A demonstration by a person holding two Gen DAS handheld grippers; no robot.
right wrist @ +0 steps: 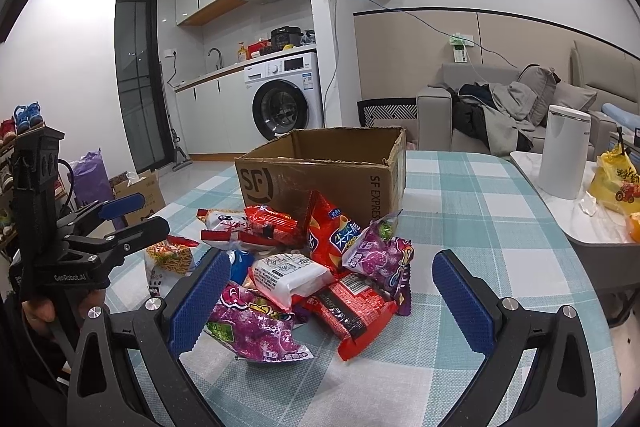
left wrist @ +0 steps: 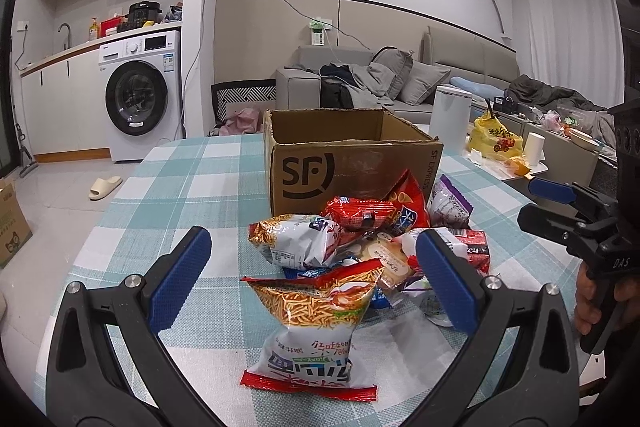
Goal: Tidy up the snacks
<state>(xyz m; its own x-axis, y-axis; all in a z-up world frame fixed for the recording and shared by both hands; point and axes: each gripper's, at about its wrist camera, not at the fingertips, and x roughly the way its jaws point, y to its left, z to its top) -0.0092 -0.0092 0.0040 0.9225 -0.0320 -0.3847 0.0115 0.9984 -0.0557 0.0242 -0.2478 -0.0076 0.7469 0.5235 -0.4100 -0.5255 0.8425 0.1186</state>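
Note:
A pile of snack packets point(left wrist: 360, 239) lies on the checked tablecloth in front of an open cardboard SF box point(left wrist: 352, 163). My left gripper point(left wrist: 312, 267) is open, its blue pads either side of an orange-and-white noodle snack bag point(left wrist: 316, 327) without touching it. In the right wrist view my right gripper point(right wrist: 332, 287) is open over the pile, with a purple packet point(right wrist: 256, 327) and a red packet point(right wrist: 352, 311) between its pads. The box point(right wrist: 320, 171) stands behind the pile and looks empty from here. Each gripper shows in the other's view, the right gripper point(left wrist: 560, 203) at the right edge, the left gripper point(right wrist: 120, 219) at the left.
The table point(left wrist: 180, 187) has a teal and white checked cloth. A white bin point(right wrist: 564, 151) and a yellow bag point(right wrist: 616, 179) stand on a side table to the right. A sofa and a washing machine stand beyond the table.

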